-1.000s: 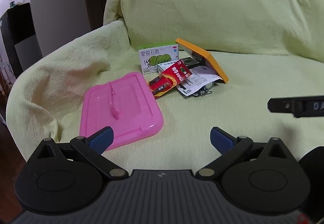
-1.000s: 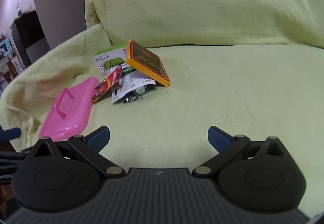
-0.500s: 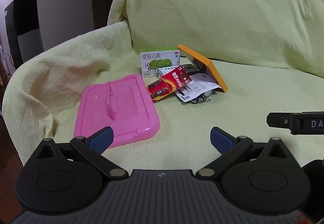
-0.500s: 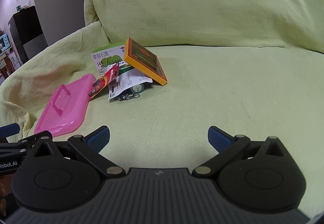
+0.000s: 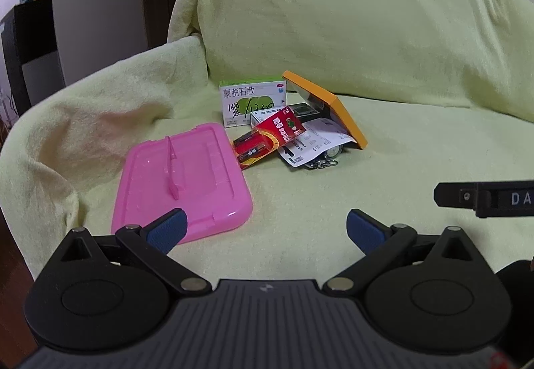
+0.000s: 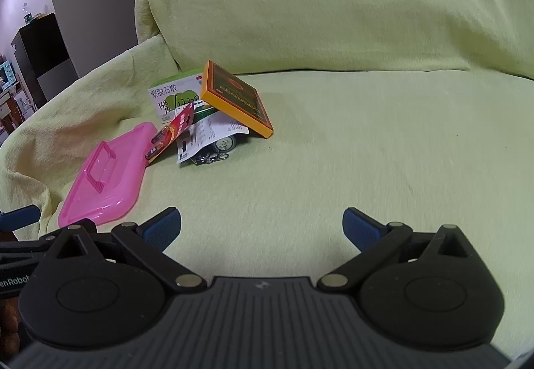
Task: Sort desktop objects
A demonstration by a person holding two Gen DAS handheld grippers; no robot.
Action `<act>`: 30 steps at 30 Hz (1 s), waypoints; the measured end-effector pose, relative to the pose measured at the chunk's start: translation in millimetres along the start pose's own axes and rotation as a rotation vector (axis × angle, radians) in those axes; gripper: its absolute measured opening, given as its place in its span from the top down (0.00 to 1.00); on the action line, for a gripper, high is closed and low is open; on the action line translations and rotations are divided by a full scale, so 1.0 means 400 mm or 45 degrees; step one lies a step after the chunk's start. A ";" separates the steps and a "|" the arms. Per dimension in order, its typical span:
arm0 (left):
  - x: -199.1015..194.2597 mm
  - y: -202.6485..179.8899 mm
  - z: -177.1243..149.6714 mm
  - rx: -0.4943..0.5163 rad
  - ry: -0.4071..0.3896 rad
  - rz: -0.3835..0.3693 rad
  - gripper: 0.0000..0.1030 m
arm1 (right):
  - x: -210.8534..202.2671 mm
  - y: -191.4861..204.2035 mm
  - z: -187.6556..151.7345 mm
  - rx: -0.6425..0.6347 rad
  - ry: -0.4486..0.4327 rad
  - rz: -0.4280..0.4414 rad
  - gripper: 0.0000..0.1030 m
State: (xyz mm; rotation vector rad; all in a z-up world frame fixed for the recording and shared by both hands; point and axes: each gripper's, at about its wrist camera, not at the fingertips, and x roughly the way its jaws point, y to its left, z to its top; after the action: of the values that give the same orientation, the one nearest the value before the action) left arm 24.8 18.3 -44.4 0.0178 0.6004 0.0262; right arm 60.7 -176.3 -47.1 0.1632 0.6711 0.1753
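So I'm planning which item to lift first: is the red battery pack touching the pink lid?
Touching. In the left wrist view the red battery pack overlaps the pink lid, its lower corner resting on the lid's right edge; no gap shows.

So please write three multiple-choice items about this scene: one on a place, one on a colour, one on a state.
1. Where does the red battery pack lie?
A. partly on the pink plastic lid
B. on the backrest
C. in a gripper

2. What colour is the sofa cover?
A. blue
B. light green
C. grey

3. How are the left gripper and right gripper?
A. both shut
B. one holding a box
C. both open, empty

Answers: 1 A, its corner overlaps the lid's edge; 2 B, the cloth is pale green; 3 C, the blue pads stand apart.
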 end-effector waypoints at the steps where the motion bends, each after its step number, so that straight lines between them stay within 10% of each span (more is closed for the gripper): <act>1: 0.001 0.003 0.000 -0.009 0.001 -0.002 0.01 | 0.000 0.000 0.000 0.001 0.000 0.000 0.01; 21: -0.003 -0.004 -0.003 0.032 -0.024 0.029 0.01 | 0.007 0.005 0.007 -0.023 0.016 0.032 0.01; 30: 0.031 0.021 0.032 0.035 0.003 0.011 0.01 | 0.036 0.065 0.084 -0.274 -0.178 0.070 0.01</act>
State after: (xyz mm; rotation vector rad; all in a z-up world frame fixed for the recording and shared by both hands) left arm 42.1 26.9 -40.4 0.0472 0.6026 0.0264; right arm 90.4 -150.9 -24.4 -0.0125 0.5052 0.2848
